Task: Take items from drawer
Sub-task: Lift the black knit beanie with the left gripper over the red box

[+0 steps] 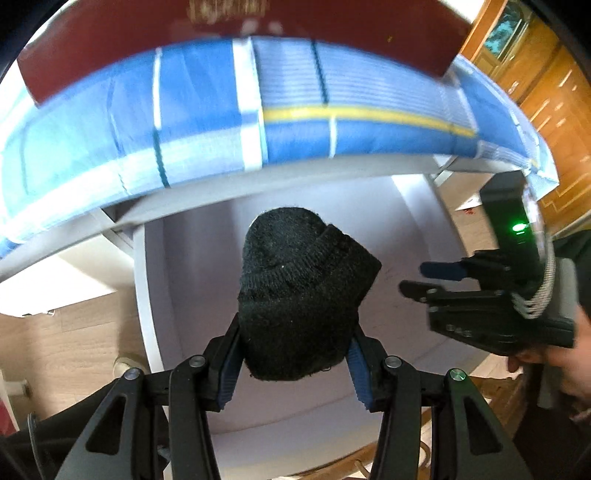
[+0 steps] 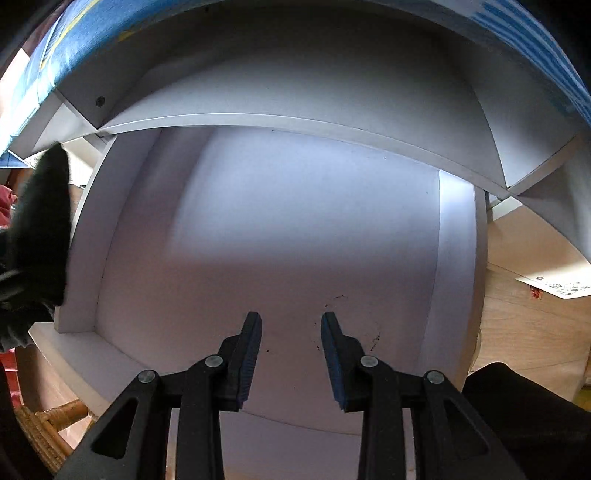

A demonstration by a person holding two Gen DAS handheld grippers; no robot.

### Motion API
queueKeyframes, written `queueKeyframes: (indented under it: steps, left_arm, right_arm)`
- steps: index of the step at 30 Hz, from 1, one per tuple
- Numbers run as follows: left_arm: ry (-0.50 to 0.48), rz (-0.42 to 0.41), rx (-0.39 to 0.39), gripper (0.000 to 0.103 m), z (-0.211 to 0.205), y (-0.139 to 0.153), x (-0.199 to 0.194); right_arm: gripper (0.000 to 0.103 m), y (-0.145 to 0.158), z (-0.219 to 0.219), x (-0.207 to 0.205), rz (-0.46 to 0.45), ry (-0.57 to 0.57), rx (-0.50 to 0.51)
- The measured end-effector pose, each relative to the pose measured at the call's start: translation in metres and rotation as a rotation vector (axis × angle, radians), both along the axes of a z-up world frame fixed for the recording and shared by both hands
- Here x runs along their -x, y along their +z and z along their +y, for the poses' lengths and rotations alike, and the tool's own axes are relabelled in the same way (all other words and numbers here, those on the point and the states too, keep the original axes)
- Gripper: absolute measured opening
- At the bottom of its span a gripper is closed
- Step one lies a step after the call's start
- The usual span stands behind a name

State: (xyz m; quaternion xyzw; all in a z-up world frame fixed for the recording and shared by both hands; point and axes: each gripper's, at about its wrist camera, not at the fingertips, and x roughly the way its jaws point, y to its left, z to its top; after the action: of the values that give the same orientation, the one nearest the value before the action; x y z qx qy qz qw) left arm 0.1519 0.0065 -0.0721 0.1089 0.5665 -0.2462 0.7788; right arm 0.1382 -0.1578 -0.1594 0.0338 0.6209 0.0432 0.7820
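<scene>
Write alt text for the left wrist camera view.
The left claw grips a black knitted sock above an open white drawer. The right claw hovers open to the right, and a blue checked cloth with a dark red booklet lies above.

Fuzzy black knit sock [image 1: 303,295]; smooth matt white drawer [image 2: 280,229]; blue woven cloth [image 1: 207,122].

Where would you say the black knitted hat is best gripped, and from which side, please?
Grip the black knitted hat across its lower, folded bulk, coming from the near side along the fingers, as the left gripper does: its blue pads pinch the soft fabric from both flanks. The rounded crown points away towards the open white drawer and offers less to bite. The right gripper is open, empty.
</scene>
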Motion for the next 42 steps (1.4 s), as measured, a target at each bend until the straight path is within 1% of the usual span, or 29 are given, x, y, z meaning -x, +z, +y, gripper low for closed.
queueKeyframes:
  steps: [9,13,14,17,26,30,36,38,42]
  left_arm:
    - [-0.035,-0.081,0.001,0.051,-0.001,0.039,0.008]
    - [-0.038,-0.103,0.027,0.051,0.001,0.061,0.010]
    - [-0.039,-0.110,0.033,0.051,0.008,0.066,0.011]
    - [-0.041,-0.130,0.047,0.051,0.007,0.082,0.009]
    - [-0.037,-0.163,0.081,0.051,0.001,0.115,0.000]
    - [-0.042,-0.198,0.088,0.051,0.001,0.141,-0.009]
    - [-0.016,-0.242,0.066,0.051,0.007,0.179,-0.044]
    - [-0.004,-0.251,0.056,0.051,0.009,0.187,-0.058]
    - [0.011,-0.241,0.023,0.052,0.013,0.192,-0.086]
  right_arm:
    - [0.036,0.007,-0.004,0.004,-0.020,-0.022,-0.019]
    - [0.036,0.009,-0.007,0.002,-0.018,-0.032,-0.030]
    - [0.036,0.010,-0.007,0.002,-0.018,-0.034,-0.033]
    - [0.036,0.010,-0.008,0.002,-0.021,-0.036,-0.040]
    - [0.036,0.013,-0.011,0.004,-0.024,-0.038,-0.048]
    - [0.036,0.014,-0.012,0.003,-0.023,-0.039,-0.053]
    - [0.036,0.017,-0.011,0.003,-0.026,-0.036,-0.064]
    - [0.036,0.017,-0.010,0.003,-0.025,-0.038,-0.068]
    - [0.036,0.017,-0.010,0.002,-0.022,-0.038,-0.074]
